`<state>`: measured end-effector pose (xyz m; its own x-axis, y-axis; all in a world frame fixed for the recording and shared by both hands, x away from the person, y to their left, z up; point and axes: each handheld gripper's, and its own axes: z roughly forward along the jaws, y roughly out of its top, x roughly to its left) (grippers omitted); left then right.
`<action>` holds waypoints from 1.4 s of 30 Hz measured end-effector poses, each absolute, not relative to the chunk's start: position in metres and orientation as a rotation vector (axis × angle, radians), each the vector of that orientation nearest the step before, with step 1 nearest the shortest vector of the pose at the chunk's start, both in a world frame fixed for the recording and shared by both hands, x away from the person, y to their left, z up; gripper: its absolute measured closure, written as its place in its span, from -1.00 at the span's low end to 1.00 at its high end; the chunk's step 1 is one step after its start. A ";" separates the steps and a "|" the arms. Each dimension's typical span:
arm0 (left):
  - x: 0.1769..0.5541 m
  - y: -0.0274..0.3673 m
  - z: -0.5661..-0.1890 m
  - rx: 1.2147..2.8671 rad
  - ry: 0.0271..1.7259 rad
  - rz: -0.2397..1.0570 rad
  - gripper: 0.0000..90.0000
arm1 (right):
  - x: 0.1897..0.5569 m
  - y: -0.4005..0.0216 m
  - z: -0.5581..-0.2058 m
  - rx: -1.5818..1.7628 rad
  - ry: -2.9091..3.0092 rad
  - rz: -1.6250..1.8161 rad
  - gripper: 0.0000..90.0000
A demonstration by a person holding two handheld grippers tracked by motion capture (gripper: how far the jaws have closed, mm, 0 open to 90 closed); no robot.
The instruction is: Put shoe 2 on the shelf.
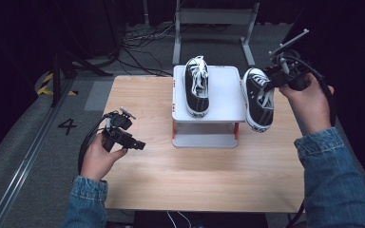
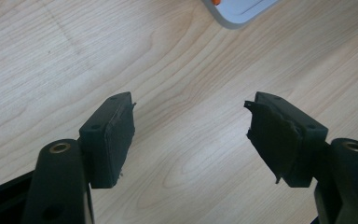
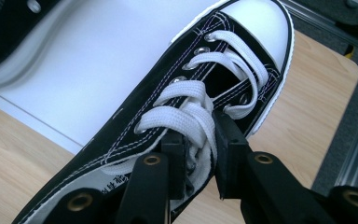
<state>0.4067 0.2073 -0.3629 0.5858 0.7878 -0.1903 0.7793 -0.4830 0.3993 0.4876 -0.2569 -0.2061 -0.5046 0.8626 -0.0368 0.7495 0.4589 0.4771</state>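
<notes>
Right gripper view: tongs (image 3: 199, 161) pinch sneaker (image 3: 205, 84).

Metal frame (image 1: 216, 16) – floor cables (image 1: 138, 42) behind table (image 1: 195, 175)

A person in denim sleeves holds two grippers over the table: the left gripper (image 1: 140, 145), low at the near left, has its jaws spread wide, while the right gripper (image 1: 267, 79), raised at the far right, has its jaws pinched nearly together.
</notes>
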 end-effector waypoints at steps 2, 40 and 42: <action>0.405 0.209 -0.363 2.371 1.256 0.026 -0.30 | 0.490 -0.252 -0.205 1.376 2.440 0.595 0.71; 0.406 0.211 -0.361 2.361 1.231 0.019 -0.29 | 0.545 -0.149 -0.232 1.239 2.413 0.488 0.67; 0.406 0.211 -0.362 2.362 1.235 0.018 -0.29 | 0.545 -0.147 -0.233 1.238 2.422 0.492 0.54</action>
